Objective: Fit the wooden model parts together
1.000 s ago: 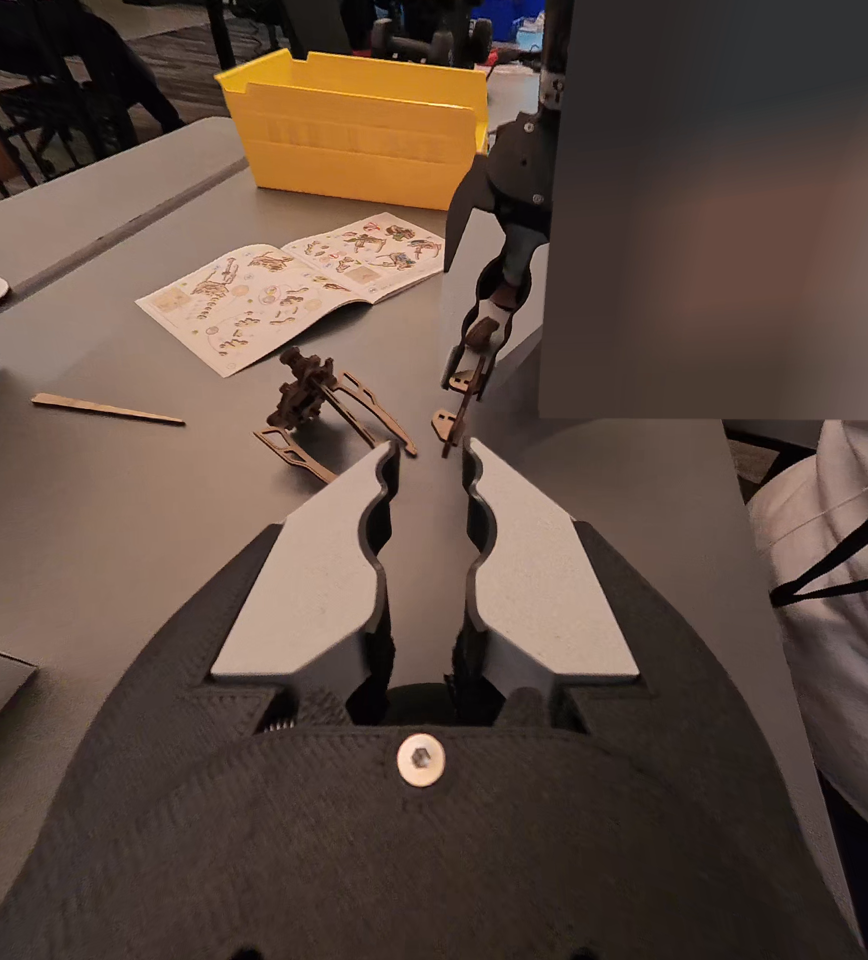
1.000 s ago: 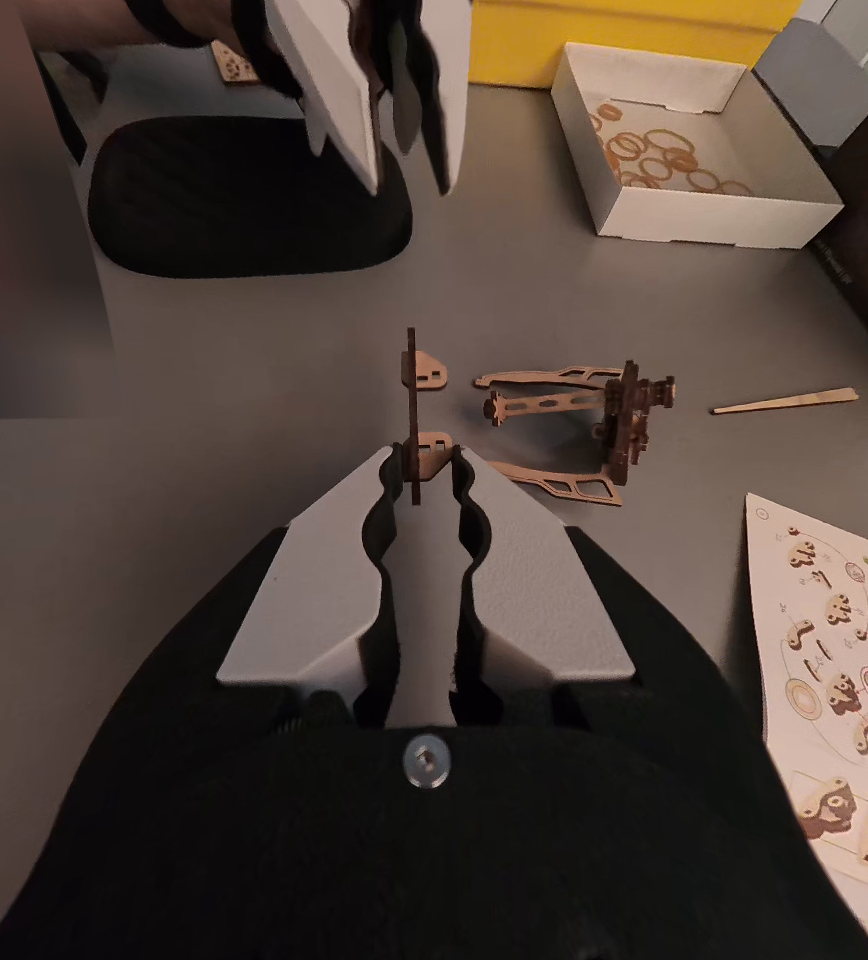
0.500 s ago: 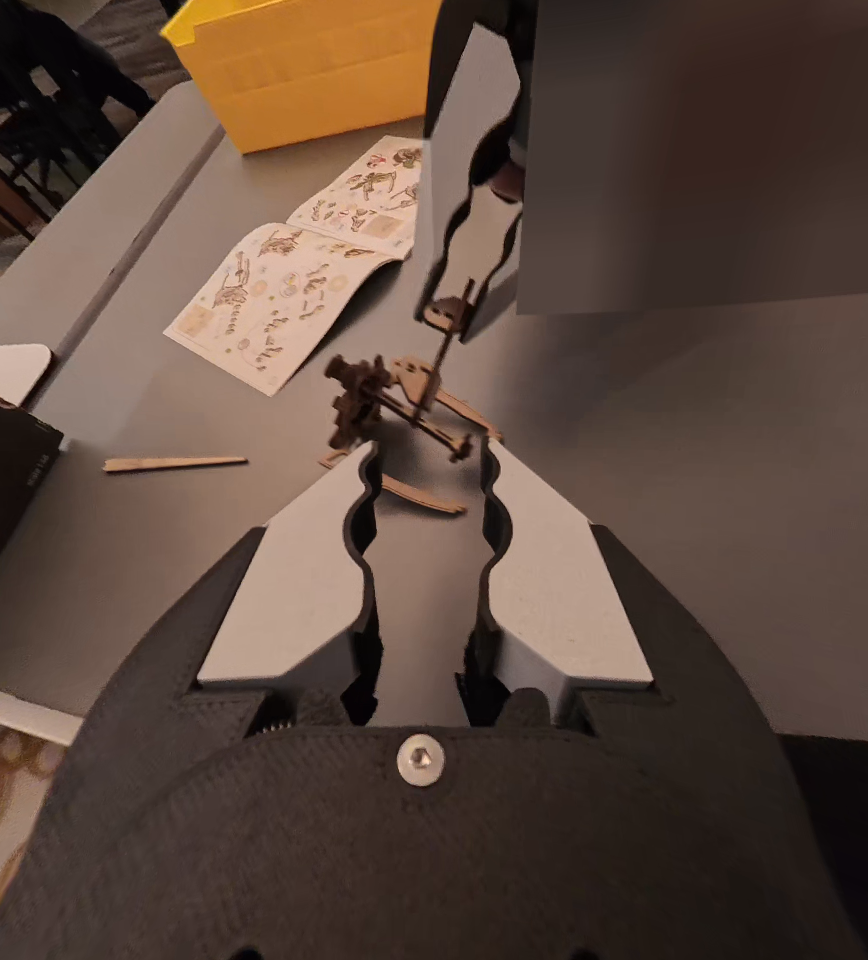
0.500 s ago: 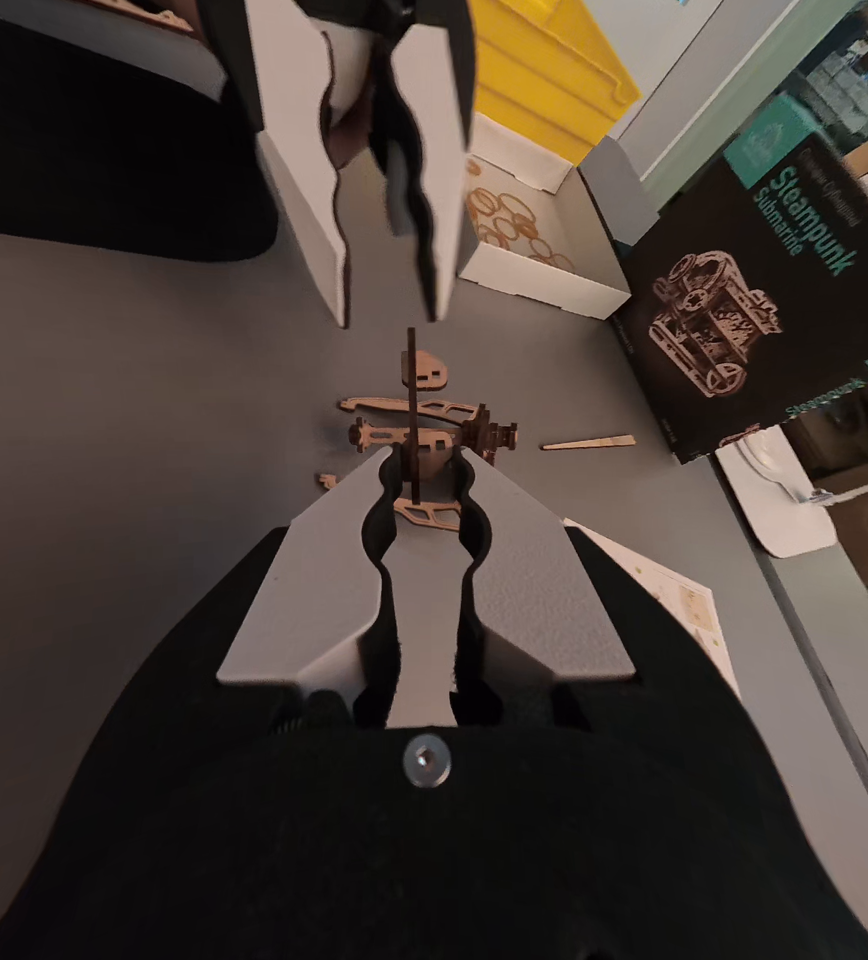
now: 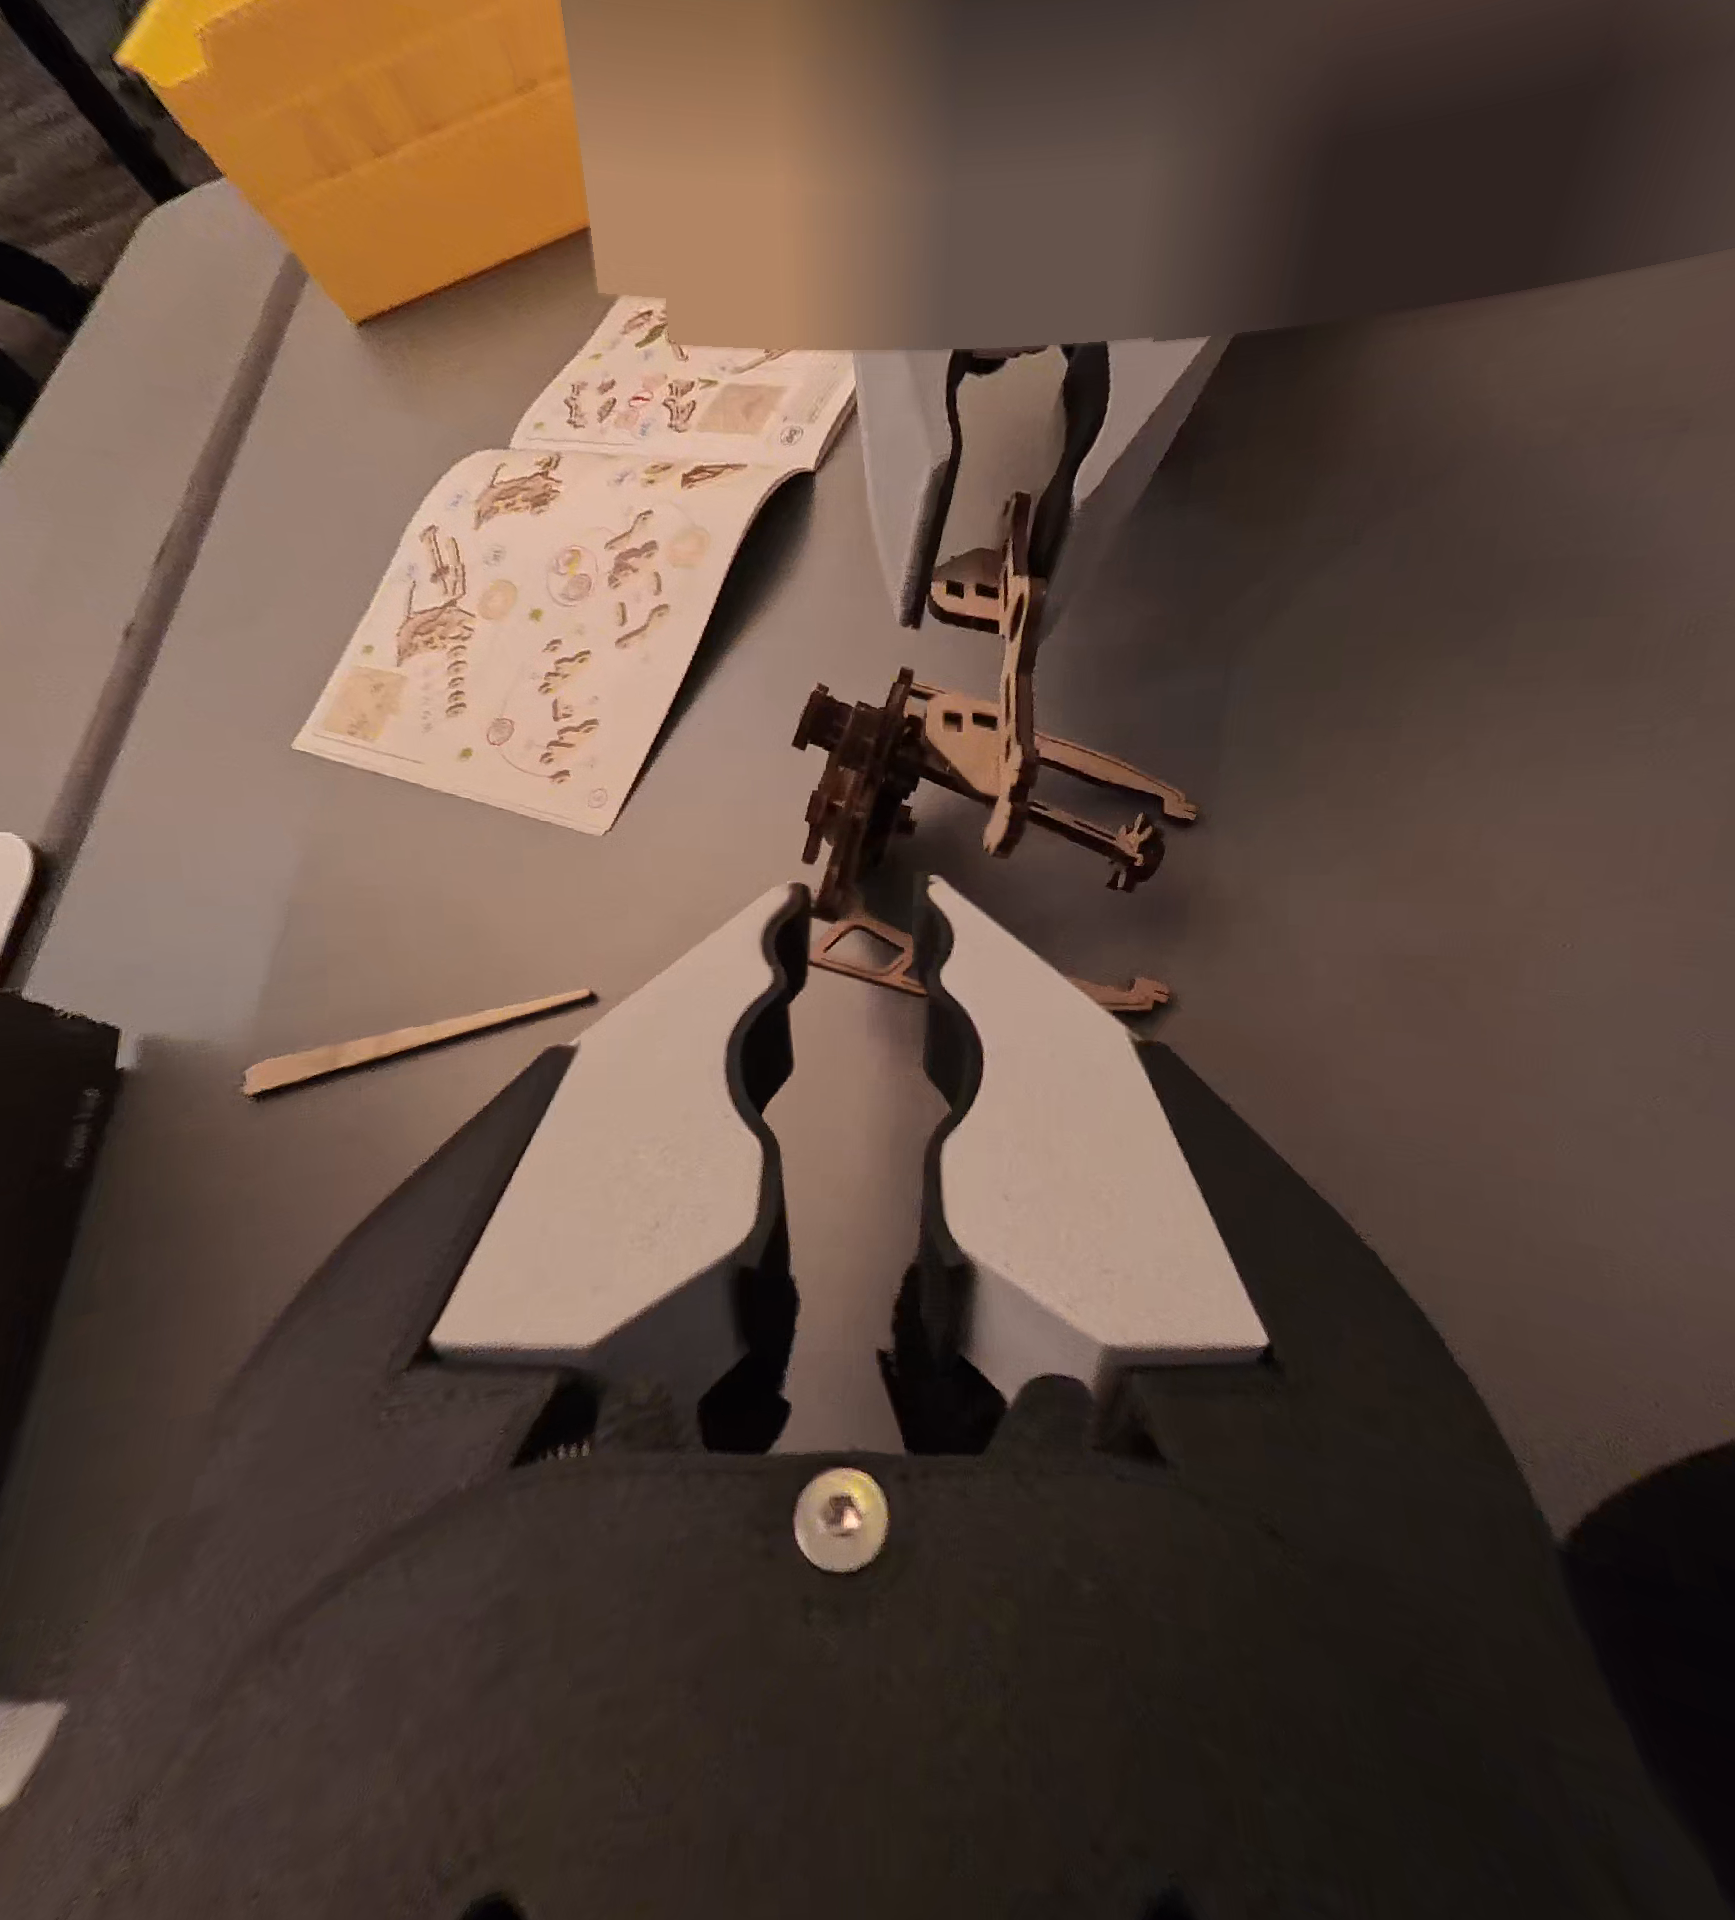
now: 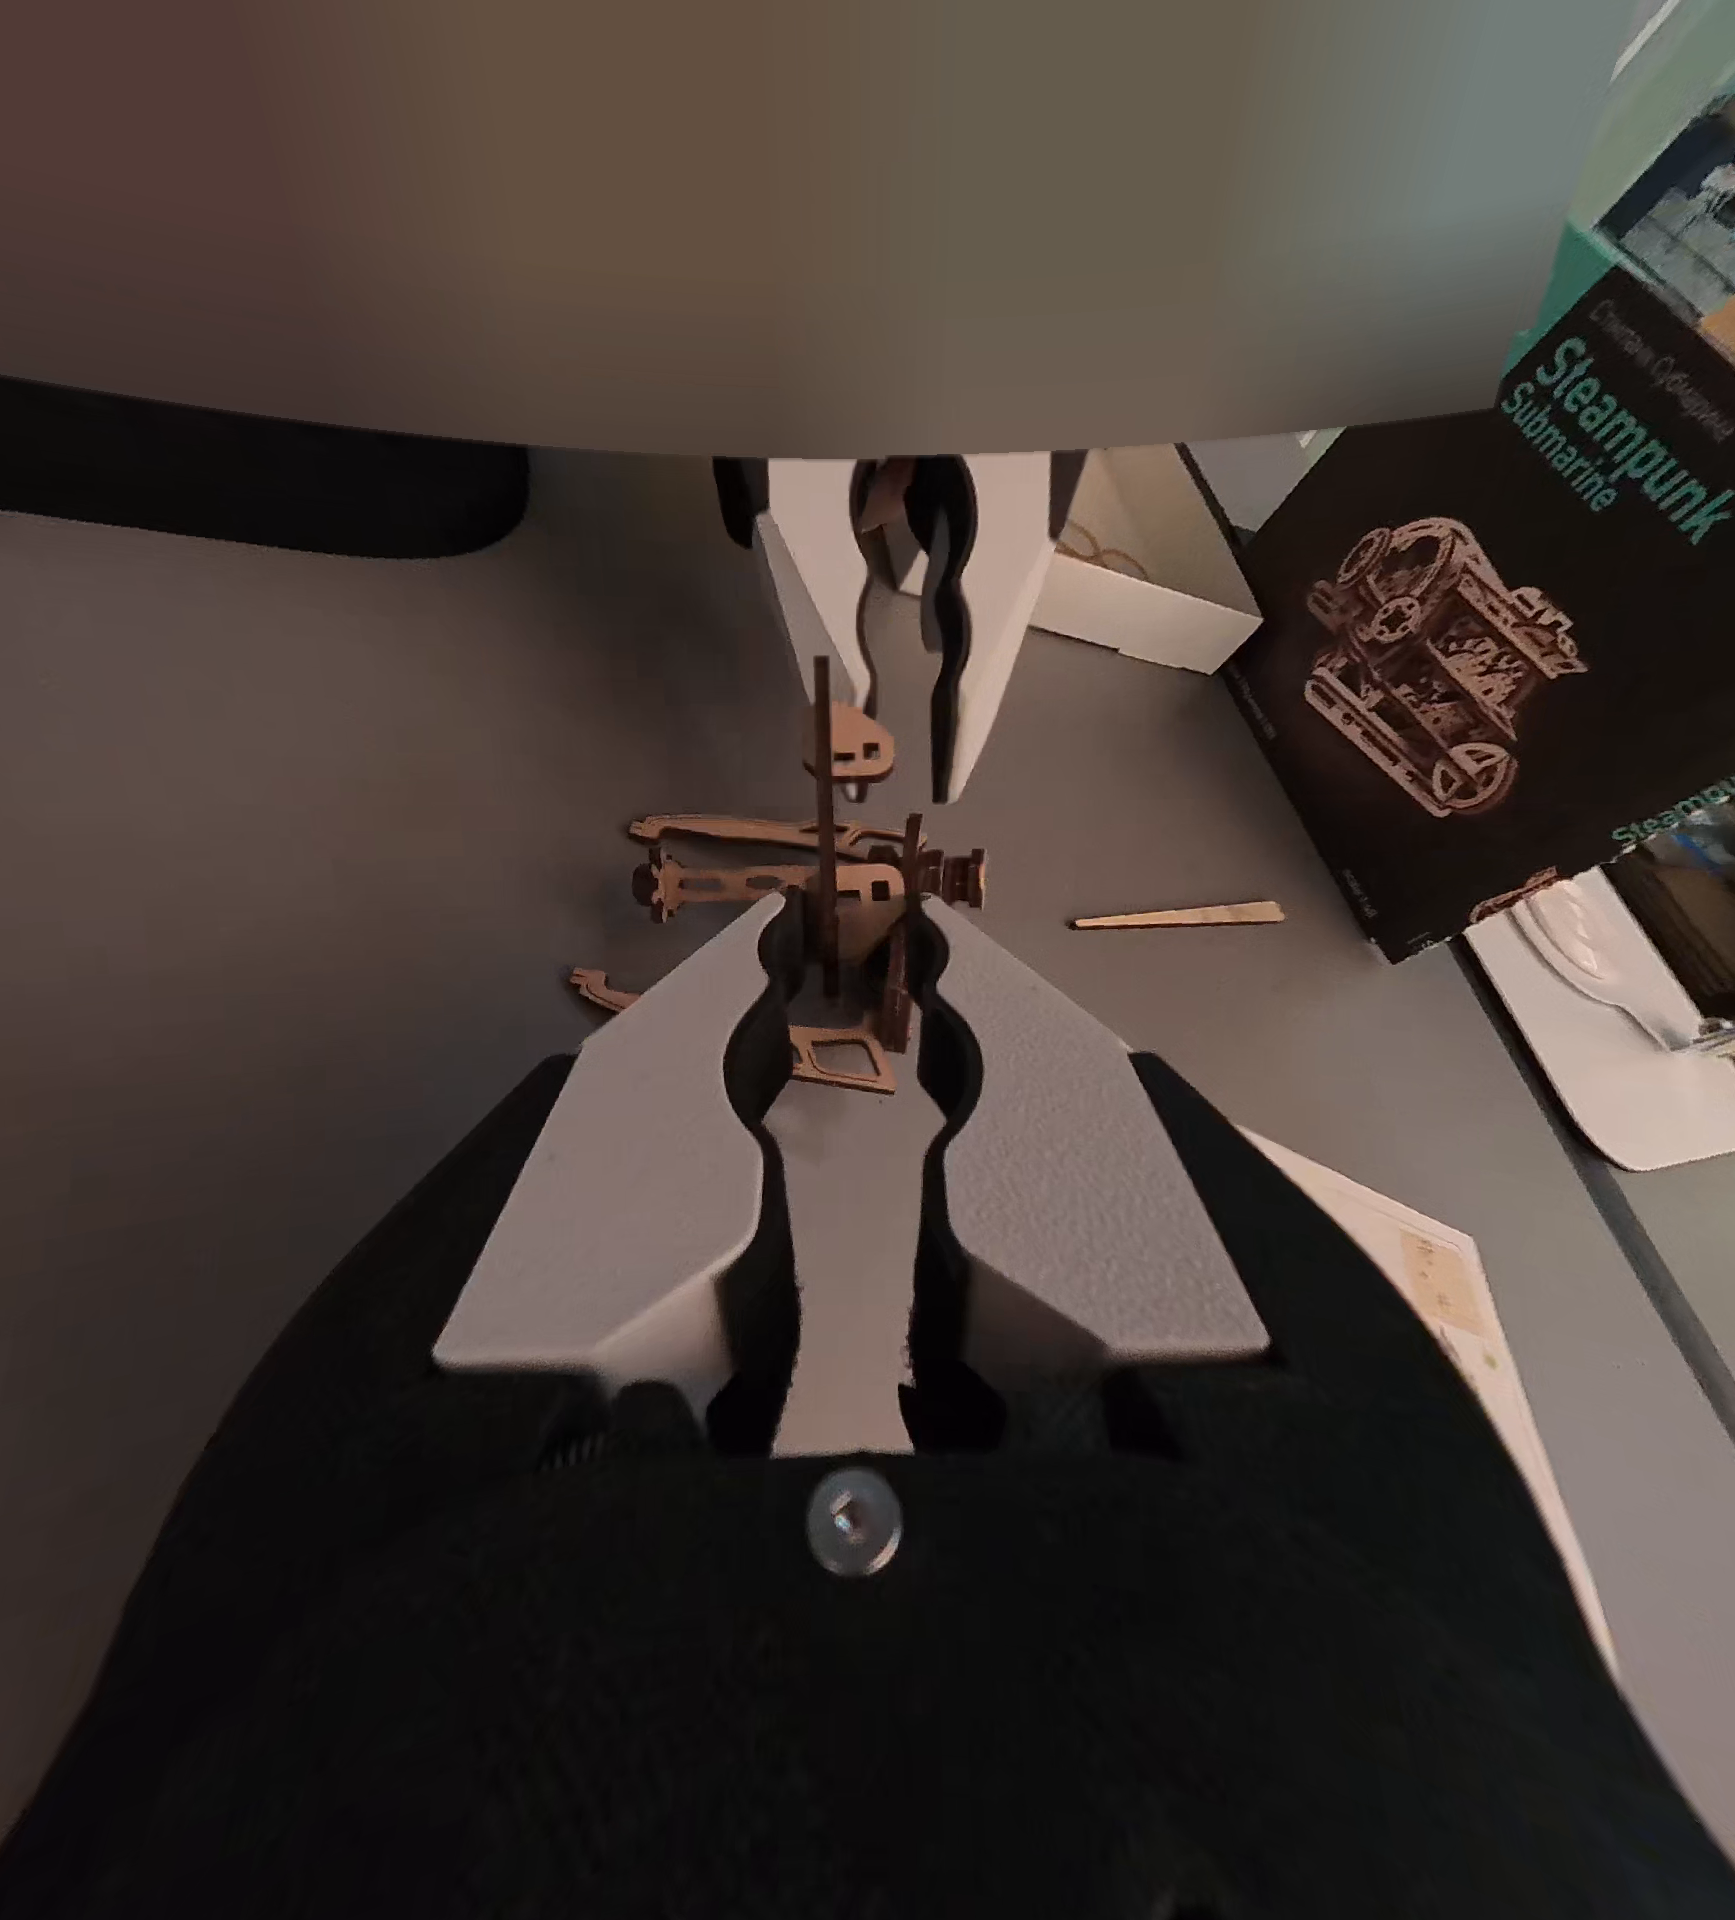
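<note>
Yellow bin (image 5: 375, 156) at table's far left; contents not visible. White box (image 6: 1143, 613) behind left gripper (image 5: 858, 914); contents unclear. Left gripper released, empty, just short of wooden model (image 5: 873, 774) on table (image 5: 1465, 831). Right gripper (image 6: 847, 925) clenched on flat wooden part (image 6: 823, 790), held upright over model.

I see a plain grey worktop (image 5: 1465, 727) carrying a dark brown wooden assembly (image 5: 863, 790) with paler tan struts, and a tan wooden sliver (image 5: 416, 1044). My left gripper (image 5: 858, 904) and right gripper (image 6: 847, 925) are light grey on black bodies. Beyond lie a yellow bin (image 5: 375, 156), a cream booklet (image 5: 551, 613) dotted with brown drawings, and a black box (image 6: 1528, 644) with teal lettering.
</note>
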A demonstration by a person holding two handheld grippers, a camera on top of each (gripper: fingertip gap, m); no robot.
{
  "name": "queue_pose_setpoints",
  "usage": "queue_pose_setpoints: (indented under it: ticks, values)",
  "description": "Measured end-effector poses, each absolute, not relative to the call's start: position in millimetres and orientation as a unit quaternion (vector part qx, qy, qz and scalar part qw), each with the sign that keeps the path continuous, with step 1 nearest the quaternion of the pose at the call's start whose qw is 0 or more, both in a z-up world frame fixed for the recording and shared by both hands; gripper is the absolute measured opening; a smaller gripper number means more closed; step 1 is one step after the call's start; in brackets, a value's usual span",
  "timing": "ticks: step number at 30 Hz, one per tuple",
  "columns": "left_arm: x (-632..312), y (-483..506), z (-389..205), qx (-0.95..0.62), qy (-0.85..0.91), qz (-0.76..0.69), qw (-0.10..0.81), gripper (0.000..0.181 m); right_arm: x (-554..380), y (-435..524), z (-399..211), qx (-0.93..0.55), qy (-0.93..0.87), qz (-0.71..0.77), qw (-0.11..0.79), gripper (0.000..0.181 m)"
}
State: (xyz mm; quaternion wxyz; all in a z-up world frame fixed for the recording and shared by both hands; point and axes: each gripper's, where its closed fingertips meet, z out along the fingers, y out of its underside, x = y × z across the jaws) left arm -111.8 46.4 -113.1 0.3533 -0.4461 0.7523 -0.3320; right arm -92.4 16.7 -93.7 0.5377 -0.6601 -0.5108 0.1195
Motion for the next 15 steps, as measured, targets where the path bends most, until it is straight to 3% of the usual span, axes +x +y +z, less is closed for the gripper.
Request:
queue_pose_setpoints:
  ticks: [6, 11, 15]
  values:
    - [-98, 40, -118, -0.425, 0.76, -0.342, 0.353, 0.017, -91, 25, -93, -0.665, -0.501, 0.125, 0.539, 0.017]
    - [-97, 41, -123, -0.405, 0.768, -0.337, 0.363, 0.001, -86, 29, -103, -0.679, -0.501, 0.126, 0.523, 0.017]
    - [-95, 36, -119, -0.4, 0.756, -0.356, 0.376, 0.0, -88, 23, -102, -0.668, -0.509, 0.142, 0.524, 0.017]
